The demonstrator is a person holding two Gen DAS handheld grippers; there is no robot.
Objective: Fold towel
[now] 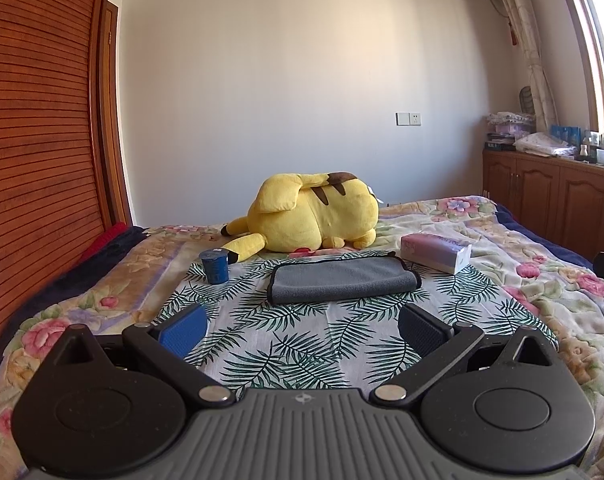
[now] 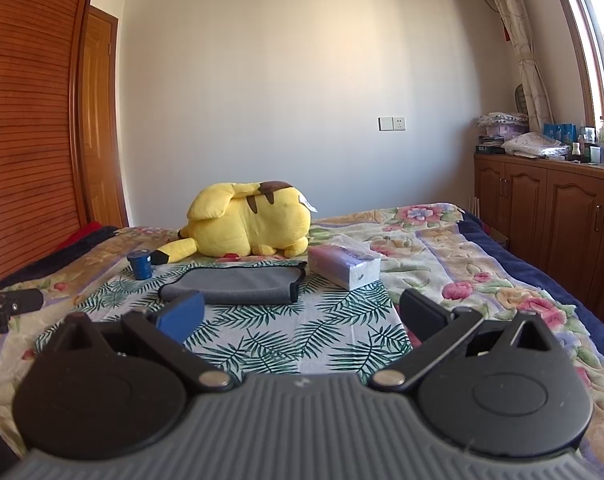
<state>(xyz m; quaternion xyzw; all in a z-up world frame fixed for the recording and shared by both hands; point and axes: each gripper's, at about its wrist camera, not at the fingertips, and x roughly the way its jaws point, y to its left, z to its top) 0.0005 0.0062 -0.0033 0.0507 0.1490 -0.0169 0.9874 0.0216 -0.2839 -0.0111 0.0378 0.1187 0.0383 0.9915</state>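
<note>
Left wrist view: one folded towel (image 1: 344, 280), one cup (image 1: 214, 266), one tissue pack (image 1: 436, 253) — both hand-held grippers (image 1: 302, 330) (image 2: 302, 316) released.

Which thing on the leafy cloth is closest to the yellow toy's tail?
The small blue cup. It stands upright right beside the plush's black-tipped tail, while the grey towel lies in the cloth's middle and the tissue pack sits at the opposite corner.

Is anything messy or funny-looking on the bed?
Not much. The yellow plush toy lies flopped on its side behind the gray towel. The towel looks folded already, its right end a bit bunched. The blue cup stands upright, nothing spilled.
</note>
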